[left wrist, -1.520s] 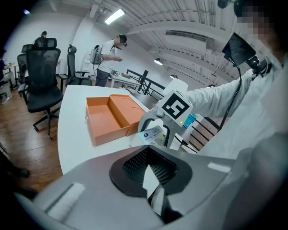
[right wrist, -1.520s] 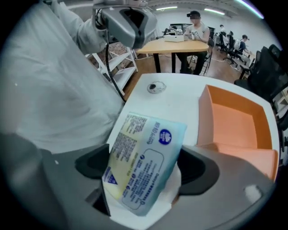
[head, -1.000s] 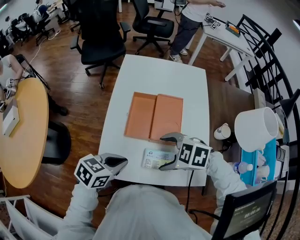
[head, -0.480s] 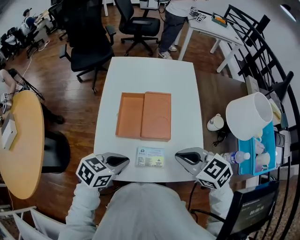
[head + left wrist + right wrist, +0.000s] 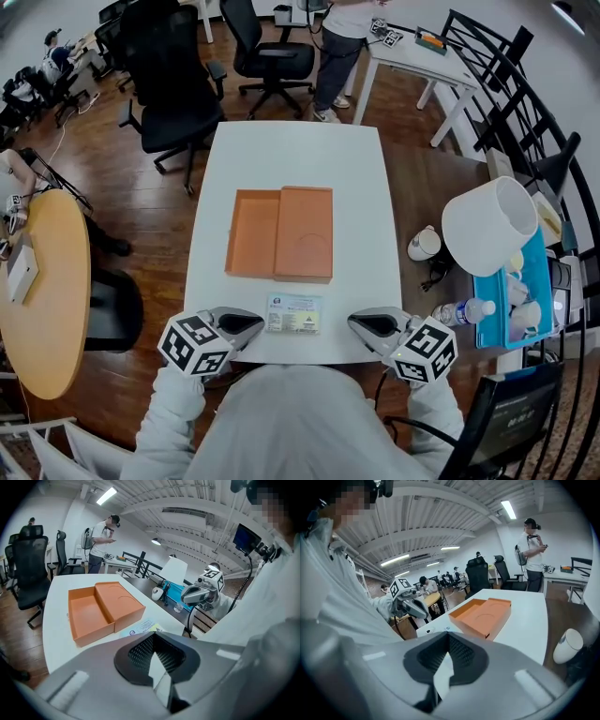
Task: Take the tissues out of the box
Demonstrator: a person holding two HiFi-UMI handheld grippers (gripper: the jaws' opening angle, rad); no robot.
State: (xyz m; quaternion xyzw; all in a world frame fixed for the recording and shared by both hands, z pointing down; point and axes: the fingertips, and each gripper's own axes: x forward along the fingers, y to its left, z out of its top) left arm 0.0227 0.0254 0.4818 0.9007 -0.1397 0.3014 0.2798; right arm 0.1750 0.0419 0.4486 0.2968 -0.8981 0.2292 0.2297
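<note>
An open orange box (image 5: 279, 234) lies in the middle of the white table (image 5: 295, 150), tray on the left and lid on the right; it also shows in the left gripper view (image 5: 101, 606) and the right gripper view (image 5: 483, 616). A flat tissue pack (image 5: 293, 314) lies on the table just in front of the box, near the front edge. My left gripper (image 5: 236, 324) sits shut at the front edge, left of the pack and apart from it. My right gripper (image 5: 364, 324) sits shut to the pack's right, holding nothing.
Beside the table on the right stand a white cup (image 5: 424, 244), a large white bucket (image 5: 492, 225), a water bottle (image 5: 464, 311) and a blue tray (image 5: 525, 309). Black office chairs (image 5: 178, 103) and a standing person (image 5: 342, 37) are behind. A round wooden table (image 5: 42, 291) is at the left.
My right gripper, open over the tissue pack a second ago, has drawn back to the right front edge and shut. The pack stays on the table. The left gripper has barely moved.
</note>
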